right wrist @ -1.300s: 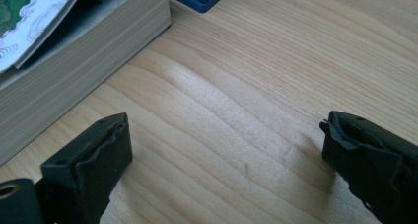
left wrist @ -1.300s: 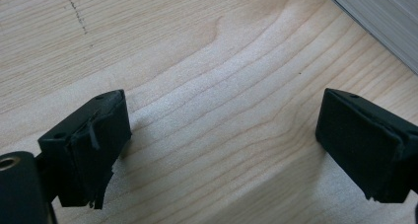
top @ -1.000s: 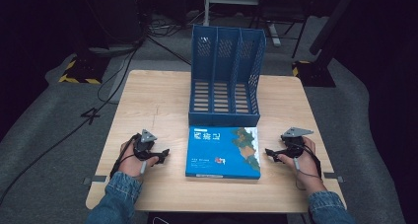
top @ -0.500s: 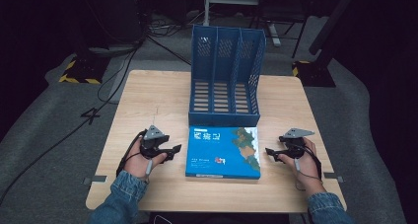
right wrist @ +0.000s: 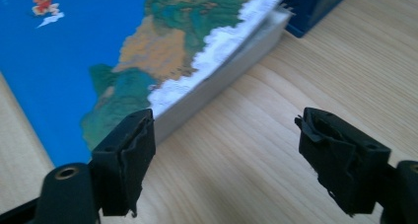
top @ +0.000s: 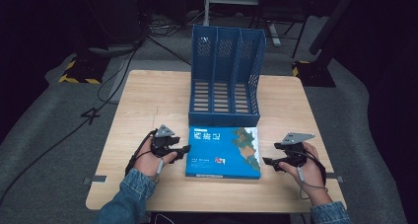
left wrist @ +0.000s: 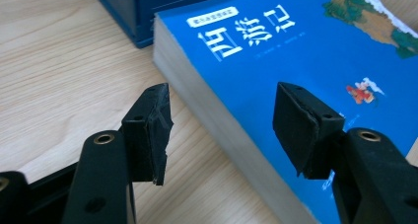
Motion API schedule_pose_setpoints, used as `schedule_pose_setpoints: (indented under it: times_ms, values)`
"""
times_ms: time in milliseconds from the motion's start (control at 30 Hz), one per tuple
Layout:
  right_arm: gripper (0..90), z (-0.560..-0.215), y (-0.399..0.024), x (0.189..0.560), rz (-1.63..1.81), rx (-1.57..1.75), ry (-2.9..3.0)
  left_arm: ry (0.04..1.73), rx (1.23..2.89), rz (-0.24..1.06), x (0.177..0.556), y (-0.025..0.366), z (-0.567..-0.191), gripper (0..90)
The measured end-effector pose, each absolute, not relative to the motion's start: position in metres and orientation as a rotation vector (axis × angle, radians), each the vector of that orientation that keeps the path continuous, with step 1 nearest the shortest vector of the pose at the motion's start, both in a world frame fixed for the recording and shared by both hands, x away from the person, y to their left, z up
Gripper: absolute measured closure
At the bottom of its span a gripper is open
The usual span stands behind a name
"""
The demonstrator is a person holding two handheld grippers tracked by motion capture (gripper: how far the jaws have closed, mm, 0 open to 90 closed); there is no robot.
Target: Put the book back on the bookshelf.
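Note:
A thick book (top: 224, 152) with a blue cover lies flat on the wooden table (top: 148, 100), just in front of a blue file rack (top: 224, 86). My left gripper (top: 185, 150) is at the book's left edge. In the left gripper view its jaws (left wrist: 226, 130) have just been closing and straddle the edge of the book (left wrist: 296, 46), one over the table, one over the cover, neither pressing. My right gripper (top: 266, 161) points at the book's right edge. Its jaws (right wrist: 226, 155) have also been closing, with bare table between them and the book (right wrist: 98, 46) beside the left one.
The rack has three upright slots and open fronts facing me; its base corner (left wrist: 148, 7) nearly meets the book's far edge, and another corner (right wrist: 315, 2) shows in the right gripper view. Cables and dark floor surround the table.
My left gripper has moved right, up to the book's left edge. My right gripper has lifted slightly and stays by the book's right edge.

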State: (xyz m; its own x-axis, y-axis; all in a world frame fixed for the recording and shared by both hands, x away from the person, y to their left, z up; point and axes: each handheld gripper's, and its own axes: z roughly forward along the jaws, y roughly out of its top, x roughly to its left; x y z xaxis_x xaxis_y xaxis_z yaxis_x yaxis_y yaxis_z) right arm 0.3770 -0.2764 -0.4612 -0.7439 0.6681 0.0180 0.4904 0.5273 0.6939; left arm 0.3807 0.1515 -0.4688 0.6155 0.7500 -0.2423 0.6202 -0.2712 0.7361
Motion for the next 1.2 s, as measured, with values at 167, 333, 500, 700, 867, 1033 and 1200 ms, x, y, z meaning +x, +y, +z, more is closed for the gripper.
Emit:
schedule_pose_setpoints:
  times_ms: [167,333,500,700,867,1033,1200]
  values:
    - [19.0,-0.460,-0.257,0.368,1.052,0.894,2.556,1.089,1.983,0.155,0.387,0.136,-0.473,39.2]
    - [16.3,-0.465,-0.248,0.365,1.041,0.856,2.616,1.117,2.013,0.168,0.389,0.134,-0.476,37.2]
    - [15.8,-0.471,-0.246,0.363,1.052,0.920,2.624,1.145,2.023,0.153,0.391,0.133,-0.481,34.5]
    - [14.7,-0.477,-0.237,0.356,1.124,0.961,2.620,1.131,1.996,0.100,0.392,0.129,-0.486,34.5]
    - [11.7,-0.483,-0.229,0.348,0.983,0.895,2.696,1.120,2.000,0.116,0.390,0.129,-0.486,34.2]
    - [14.6,-0.489,-0.229,0.347,0.948,0.855,2.692,1.111,2.008,0.145,0.390,0.130,-0.482,40.0]
    - [14.0,-0.491,-0.226,0.348,0.901,0.809,2.700,1.099,2.000,0.139,0.390,0.131,-0.480,44.7]
